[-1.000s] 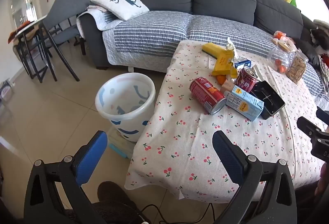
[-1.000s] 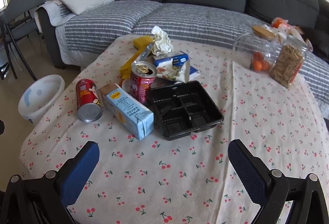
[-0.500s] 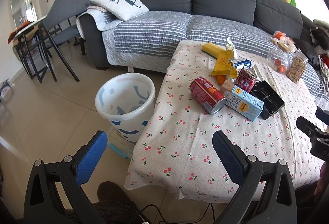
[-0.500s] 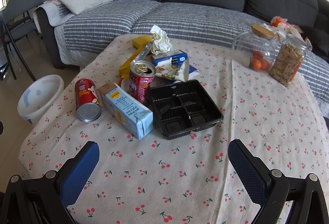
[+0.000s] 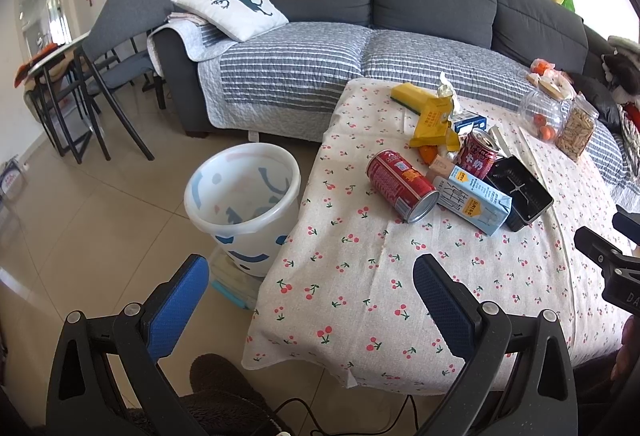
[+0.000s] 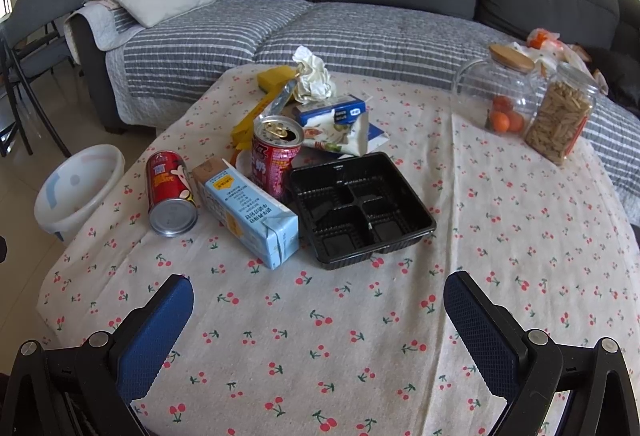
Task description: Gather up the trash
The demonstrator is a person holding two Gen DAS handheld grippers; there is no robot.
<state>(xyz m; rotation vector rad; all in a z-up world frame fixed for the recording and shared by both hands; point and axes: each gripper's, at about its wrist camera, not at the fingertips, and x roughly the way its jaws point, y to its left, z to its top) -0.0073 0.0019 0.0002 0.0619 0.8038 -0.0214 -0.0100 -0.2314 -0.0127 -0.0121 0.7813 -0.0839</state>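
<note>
Trash lies in a heap on the cherry-print tablecloth (image 6: pixel 320 336): a red can on its side (image 6: pixel 170 192) (image 5: pixel 400 185), a light-blue carton (image 6: pixel 250 214) (image 5: pixel 472 201), an upright opened red can (image 6: pixel 276 154) (image 5: pixel 478 154), a black plastic tray (image 6: pixel 360 210) (image 5: pixel 518 192), a yellow wrapper (image 5: pixel 432 118), a crumpled tissue (image 6: pixel 314 76) and a blue-white packet (image 6: pixel 334 124). A white bin (image 5: pixel 244 202) (image 6: pixel 78 186) stands on the floor left of the table. My left gripper (image 5: pixel 310 280) is open over the table's near left corner. My right gripper (image 6: pixel 318 300) is open and empty, short of the tray.
Two glass jars (image 6: pixel 532 108) with oranges and snacks stand at the table's far right. A grey sofa (image 5: pixel 360 36) with a deer pillow (image 5: pixel 230 10) runs behind. Grey chairs (image 5: pixel 116 52) stand at the left. A flat blue box (image 5: pixel 236 286) lies under the bin.
The right wrist view has drawn slightly closer to the heap of trash. The left gripper has barely moved. Both stay open.
</note>
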